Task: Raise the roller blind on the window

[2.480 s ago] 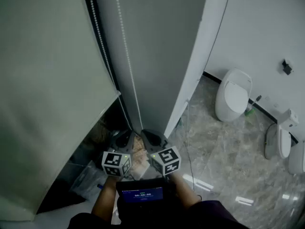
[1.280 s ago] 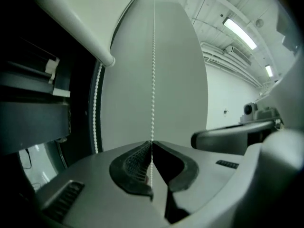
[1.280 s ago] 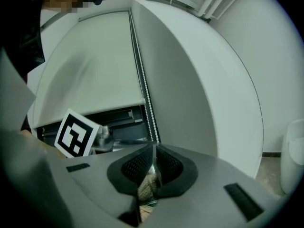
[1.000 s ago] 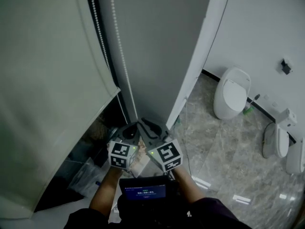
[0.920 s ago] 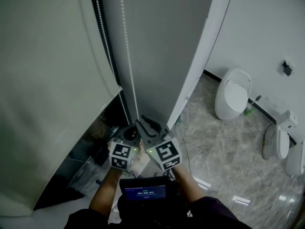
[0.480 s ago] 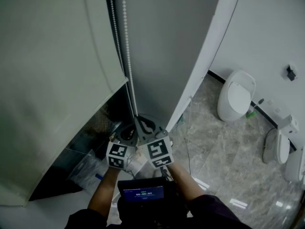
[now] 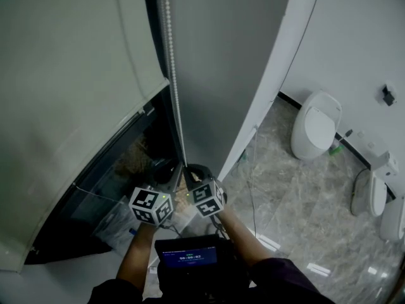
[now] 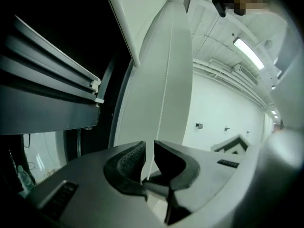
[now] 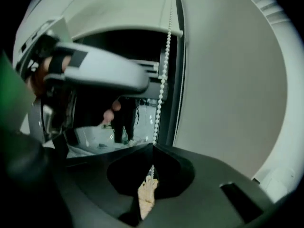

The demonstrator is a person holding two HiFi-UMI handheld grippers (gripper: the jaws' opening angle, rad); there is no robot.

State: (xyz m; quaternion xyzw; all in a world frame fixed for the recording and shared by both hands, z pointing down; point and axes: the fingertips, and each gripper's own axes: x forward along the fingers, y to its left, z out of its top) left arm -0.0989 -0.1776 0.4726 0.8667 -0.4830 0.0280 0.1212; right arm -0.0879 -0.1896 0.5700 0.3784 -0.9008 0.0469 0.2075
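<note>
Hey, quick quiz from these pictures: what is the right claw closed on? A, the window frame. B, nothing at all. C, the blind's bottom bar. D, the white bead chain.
D: in the right gripper view the right claw is pinched shut on the bead chain, whose beads run straight down into the closed jaws.

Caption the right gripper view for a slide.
Right gripper shut on the bead chain, roller blind partly raised.

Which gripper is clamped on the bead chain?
The right gripper: its jaws pinch the bead chain; on the left gripper they stand slightly apart around it.
</note>
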